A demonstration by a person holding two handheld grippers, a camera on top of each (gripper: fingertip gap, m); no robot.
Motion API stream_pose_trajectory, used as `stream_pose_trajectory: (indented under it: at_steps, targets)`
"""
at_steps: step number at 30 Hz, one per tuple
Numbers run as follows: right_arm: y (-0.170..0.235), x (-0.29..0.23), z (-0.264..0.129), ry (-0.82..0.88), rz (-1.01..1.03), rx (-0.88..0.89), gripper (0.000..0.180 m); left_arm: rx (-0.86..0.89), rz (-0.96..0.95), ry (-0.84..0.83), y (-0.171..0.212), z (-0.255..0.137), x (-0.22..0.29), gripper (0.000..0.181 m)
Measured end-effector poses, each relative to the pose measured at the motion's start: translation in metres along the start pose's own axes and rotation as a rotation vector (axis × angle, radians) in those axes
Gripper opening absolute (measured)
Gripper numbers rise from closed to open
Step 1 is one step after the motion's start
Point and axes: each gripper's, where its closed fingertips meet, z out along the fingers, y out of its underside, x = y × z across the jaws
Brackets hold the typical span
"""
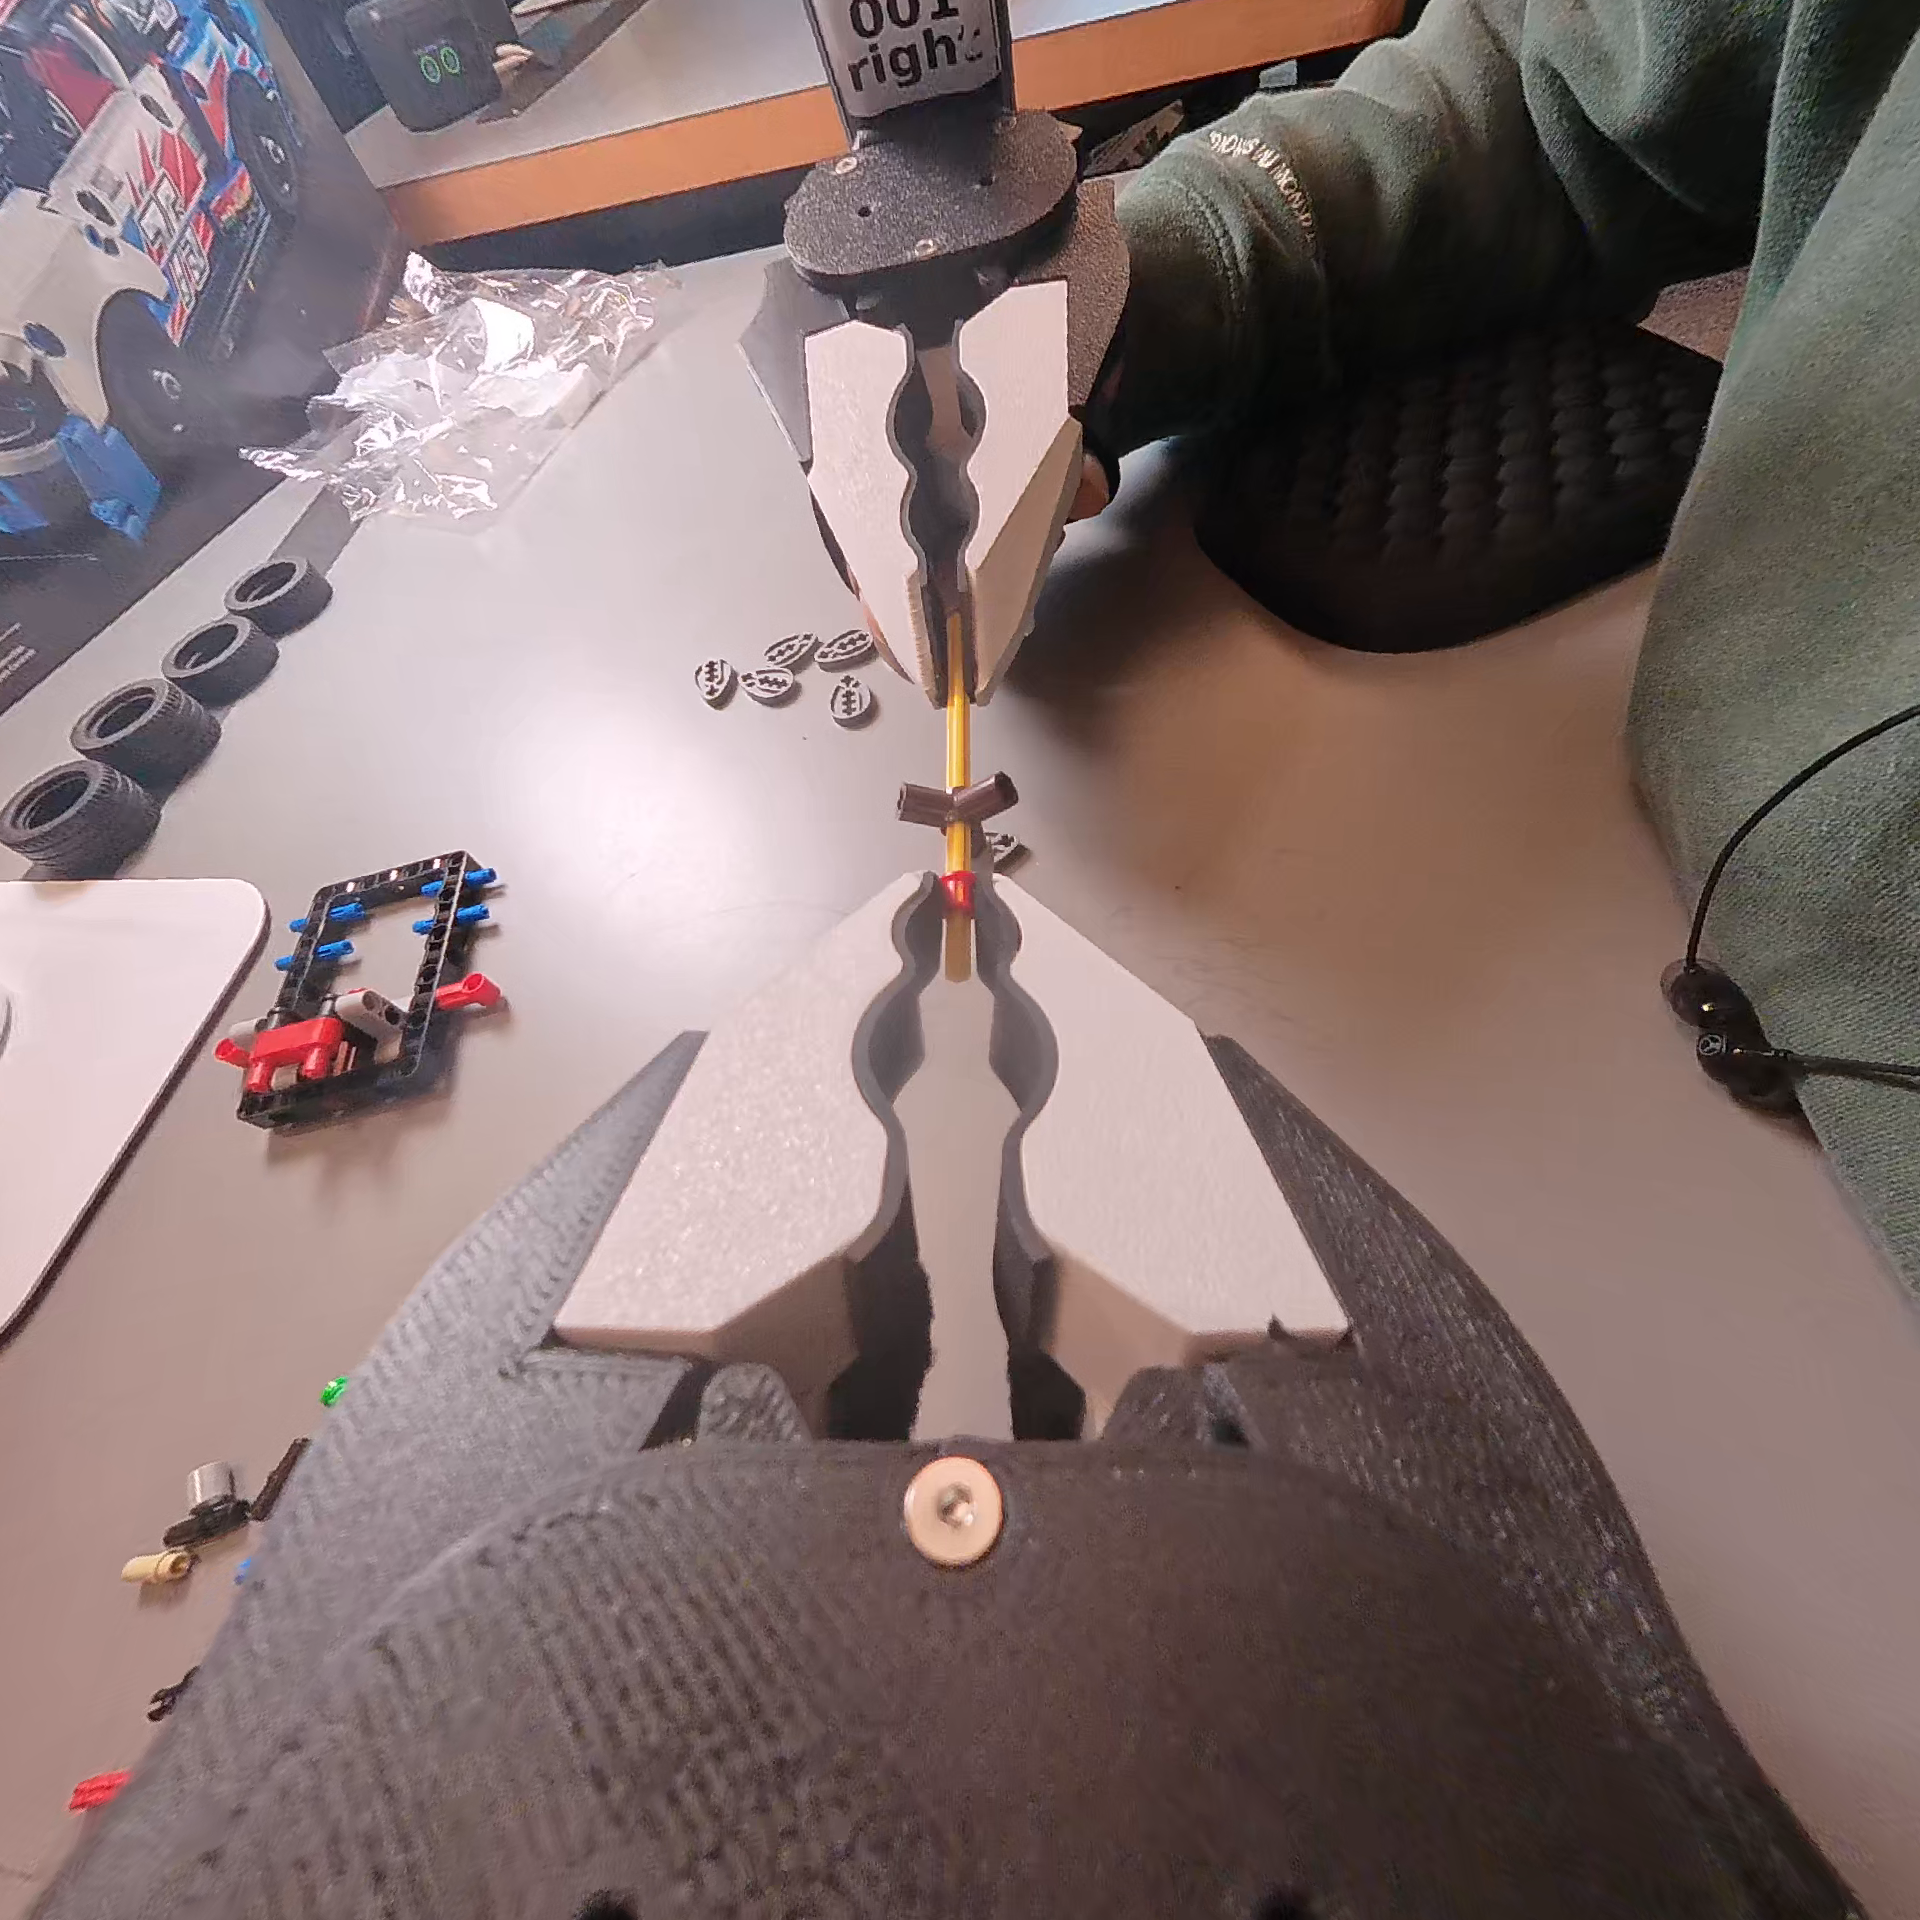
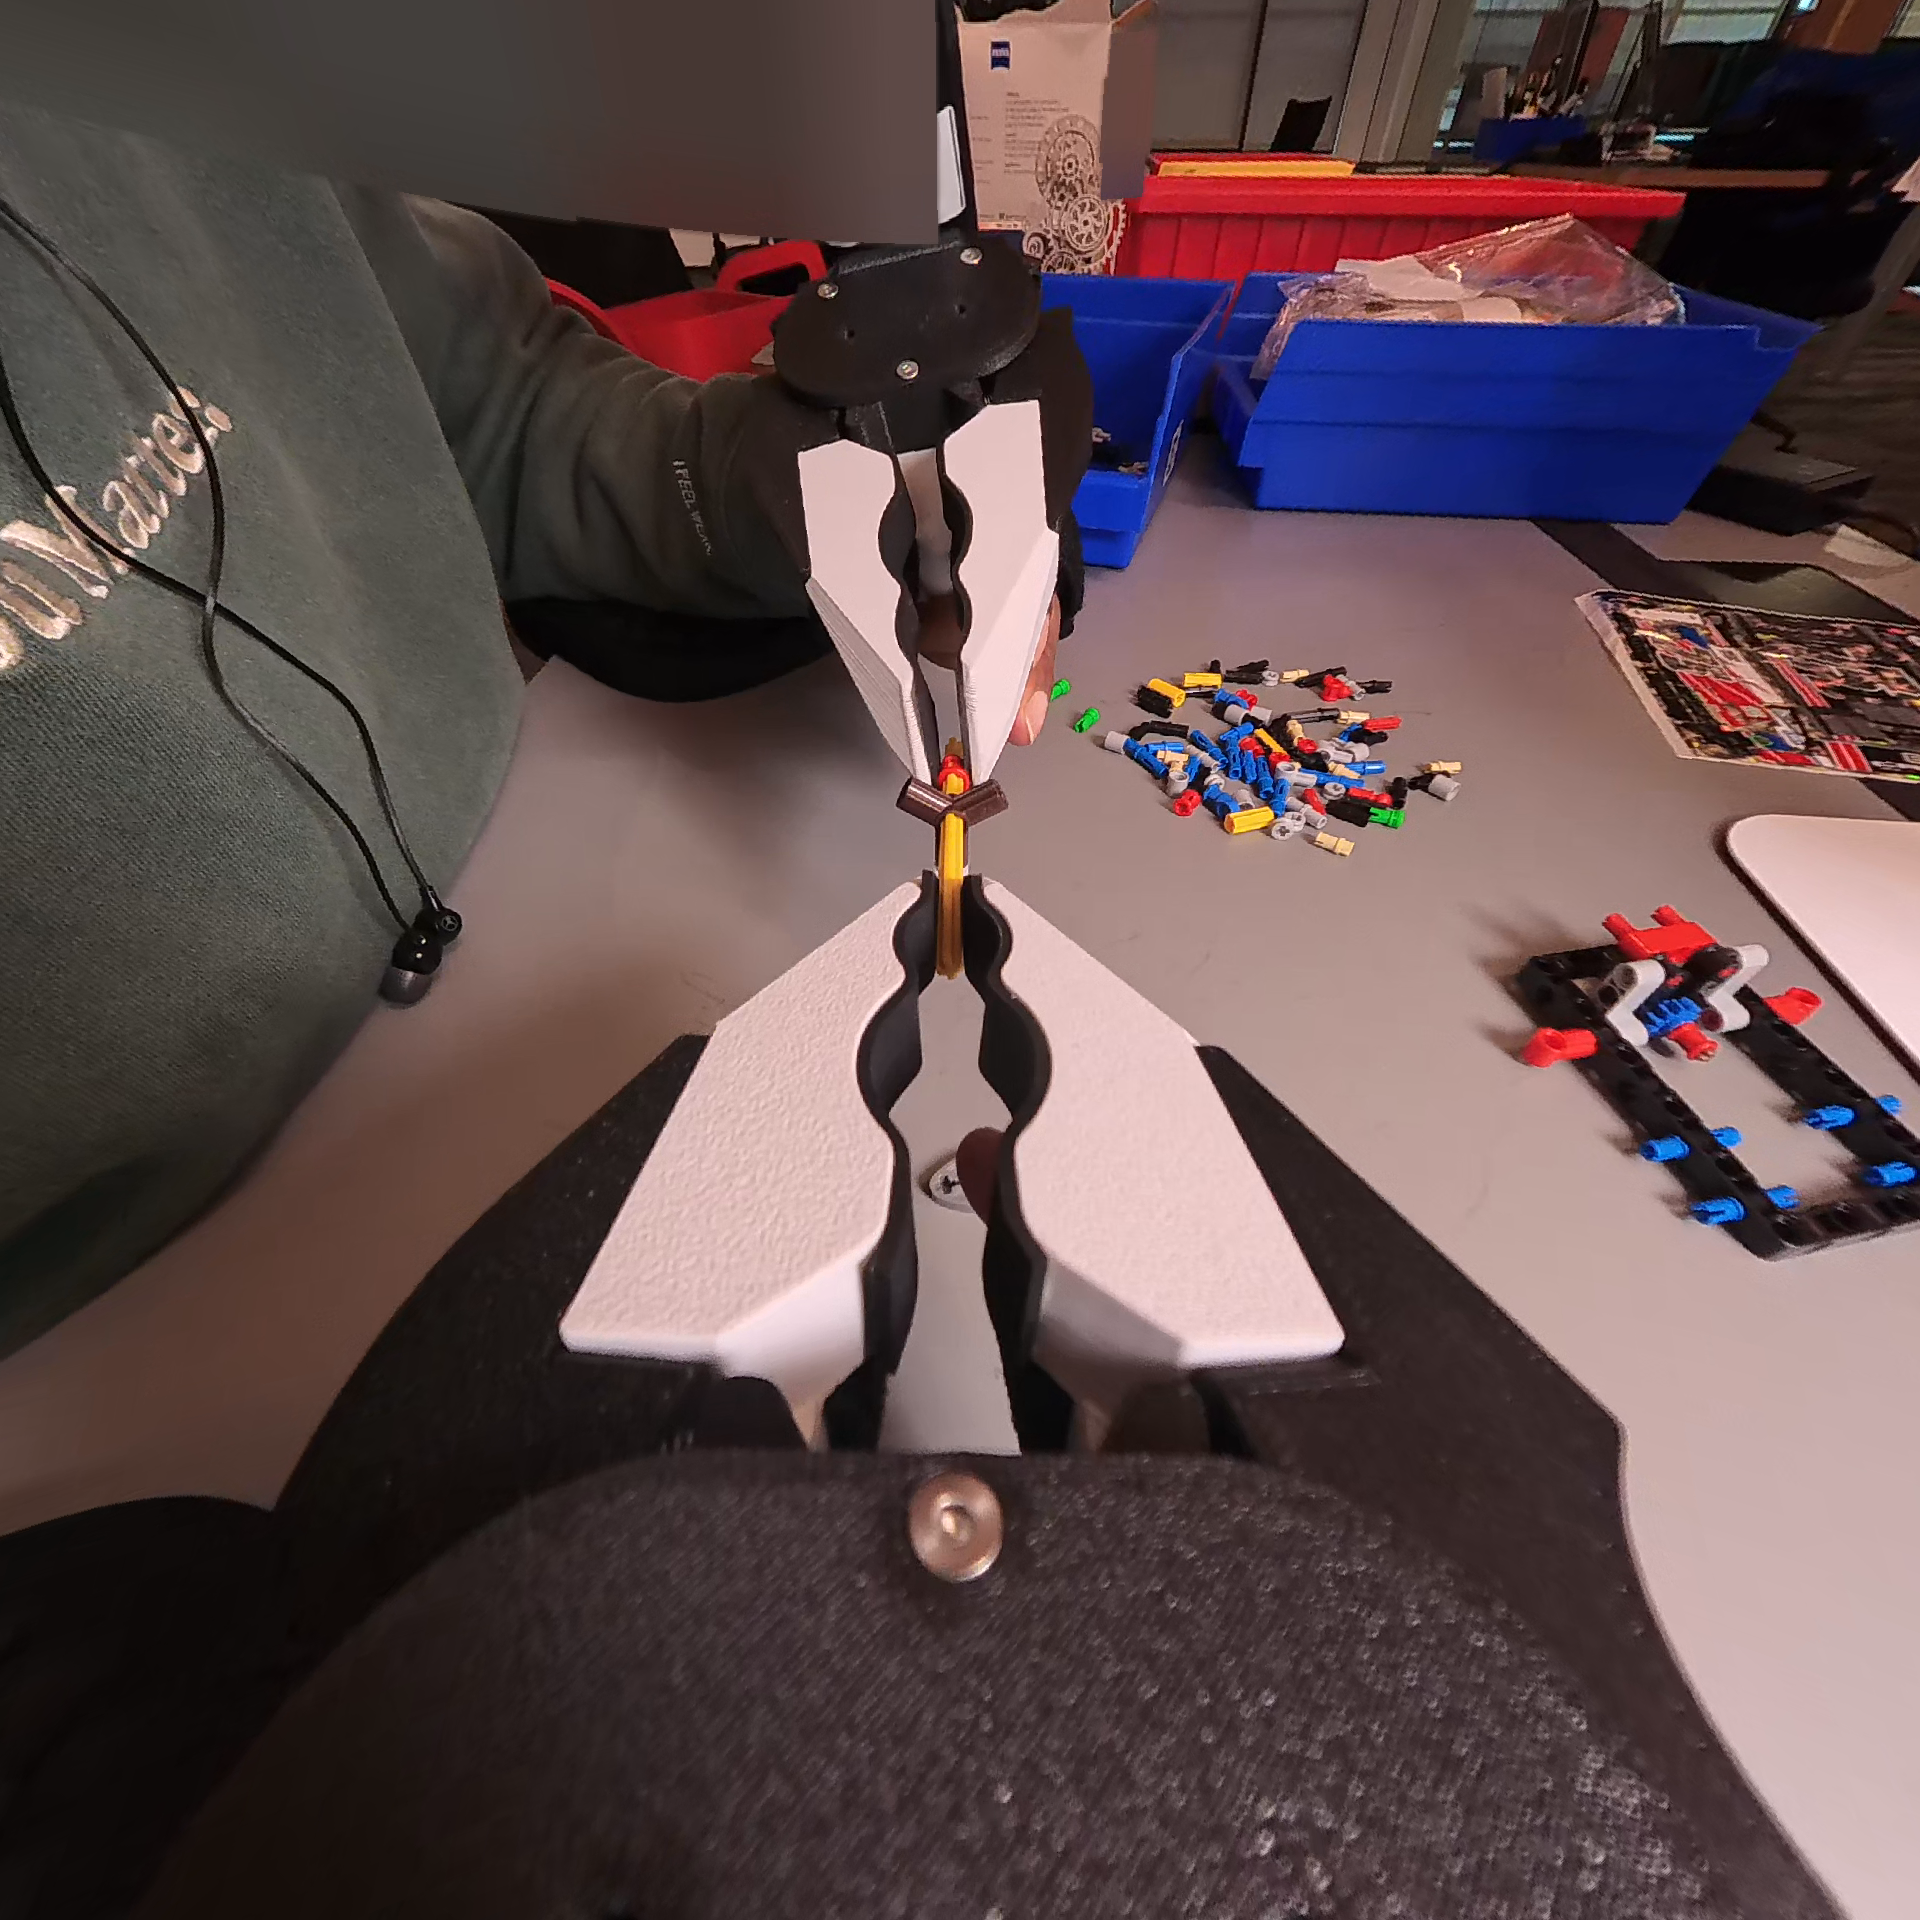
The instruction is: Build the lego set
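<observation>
A yellow axle [image 1: 954,748] is held level above the grey table between my two grippers. My left gripper [image 1: 956,894] is shut on the near end, where a red bush [image 1: 956,889] sits on the axle. My right gripper [image 1: 951,675] is shut on the far end. A dark brown angled connector [image 1: 954,805] sits on the axle between them. In the right wrist view my right gripper [image 2: 948,899] grips the yellow axle [image 2: 948,925], the brown connector [image 2: 951,800] is just beyond, and the left gripper [image 2: 951,753] faces it with the red bush [image 2: 951,774].
A black frame with blue pins and red parts [image 1: 434,961] [image 2: 1621,1101] lies on the table. Several tyres [image 1: 156,707], small grey oval pieces [image 1: 790,675], a plastic bag [image 1: 468,384], a white pad [image 1: 104,1039], a loose parts pile [image 2: 1278,758], a booklet [image 2: 1766,686] and blue bins [image 2: 1507,416] surround it.
</observation>
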Motion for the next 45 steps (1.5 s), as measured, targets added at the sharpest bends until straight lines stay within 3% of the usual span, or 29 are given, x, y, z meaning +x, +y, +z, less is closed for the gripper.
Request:
stream_pose_trajectory:
  at_steps: [30,33,36,41,45]
  targets:
    - [0.004,0.0,-0.001,-0.004,0.014,-0.016,0.003,0.002,-0.056,0.038,0.004,0.001,0.002,0.005]
    - [0.005,0.004,0.0,0.012,0.038,-0.011,0.003,0.047,-0.098,0.002,-0.001,0.0,-0.005,0.045]
    - [0.002,0.0,0.007,0.007,0.035,-0.008,0.003,0.064,-0.11,0.023,-0.007,0.007,0.001,0.052]
    - [-0.002,-0.005,0.01,0.005,0.014,-0.001,0.003,0.06,-0.098,0.013,-0.013,0.017,0.005,0.024]
    - [-0.005,-0.003,0.005,0.023,0.001,0.002,0.003,0.048,-0.091,-0.008,-0.011,0.012,0.002,0.023]
